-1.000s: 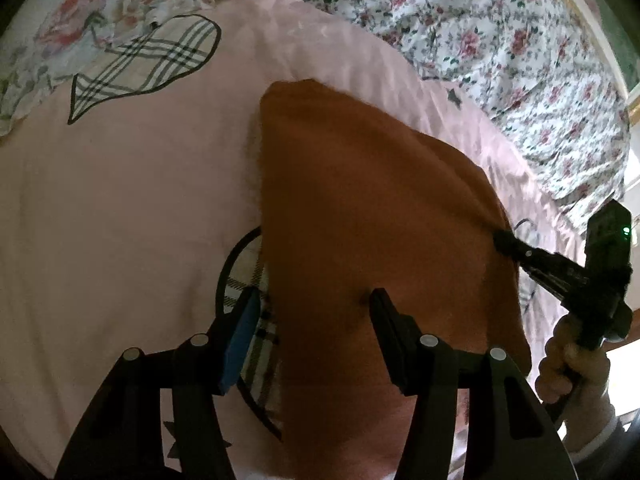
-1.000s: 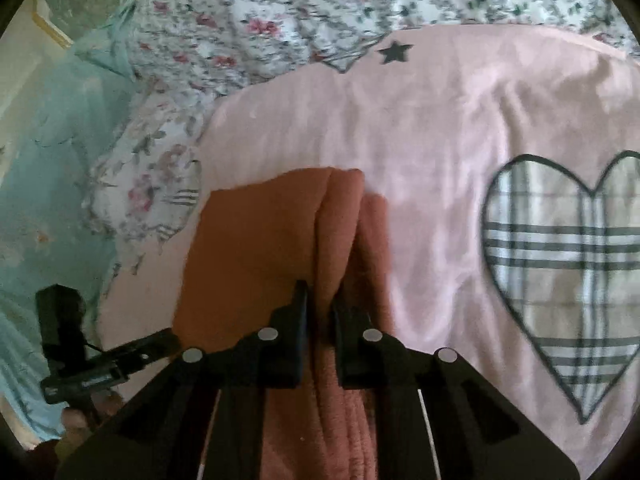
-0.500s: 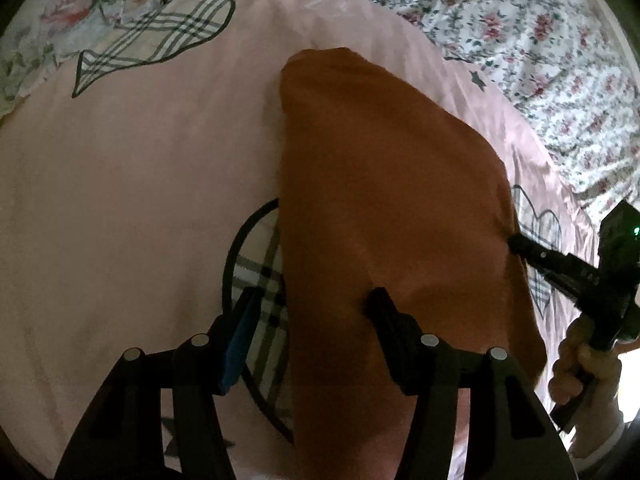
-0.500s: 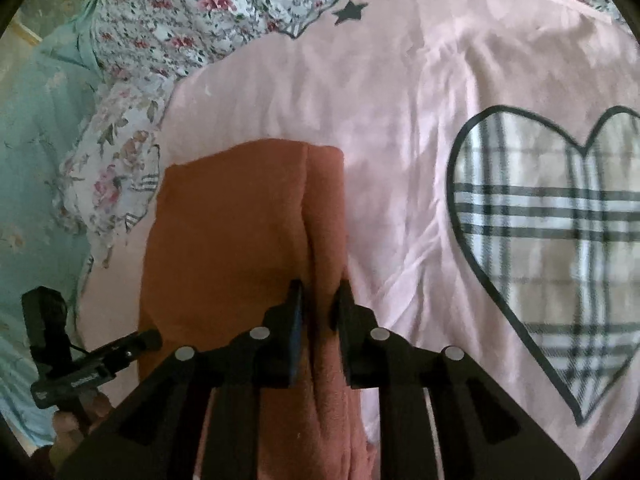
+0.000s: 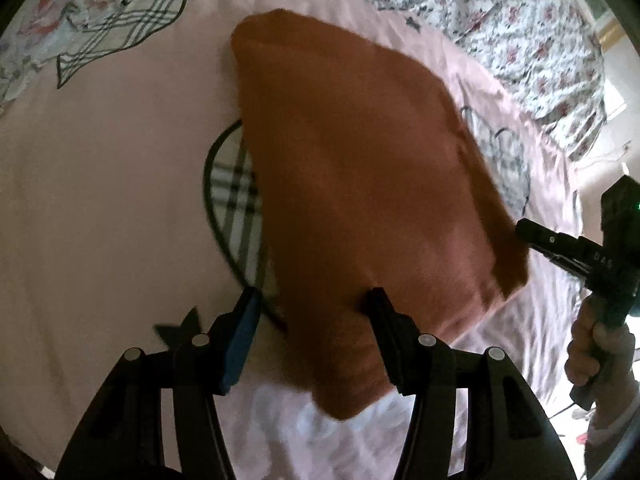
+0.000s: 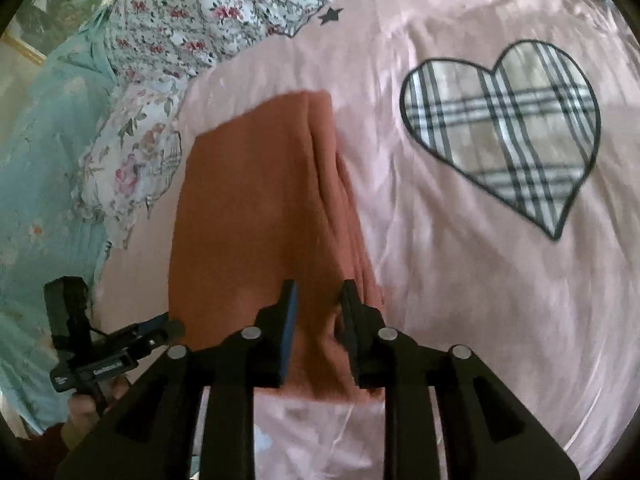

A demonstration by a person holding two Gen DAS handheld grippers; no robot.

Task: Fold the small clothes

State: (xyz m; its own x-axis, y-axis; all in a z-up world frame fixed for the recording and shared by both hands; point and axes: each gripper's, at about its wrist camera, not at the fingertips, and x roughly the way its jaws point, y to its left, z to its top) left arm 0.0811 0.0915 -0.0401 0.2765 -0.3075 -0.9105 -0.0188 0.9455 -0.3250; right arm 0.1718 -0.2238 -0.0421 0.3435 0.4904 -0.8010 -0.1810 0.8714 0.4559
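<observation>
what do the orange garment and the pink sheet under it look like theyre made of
Orange garment: looks like a soft knit or fleece, matte, with a slightly fuzzy surface and thick rounded folds along its right edge; the exact fibre can't be told.
Pink sheet: looks like a thin smooth woven fabric, possibly cotton, with a faint sheen on its fine wrinkles and a flat plaid heart on it.
</observation>
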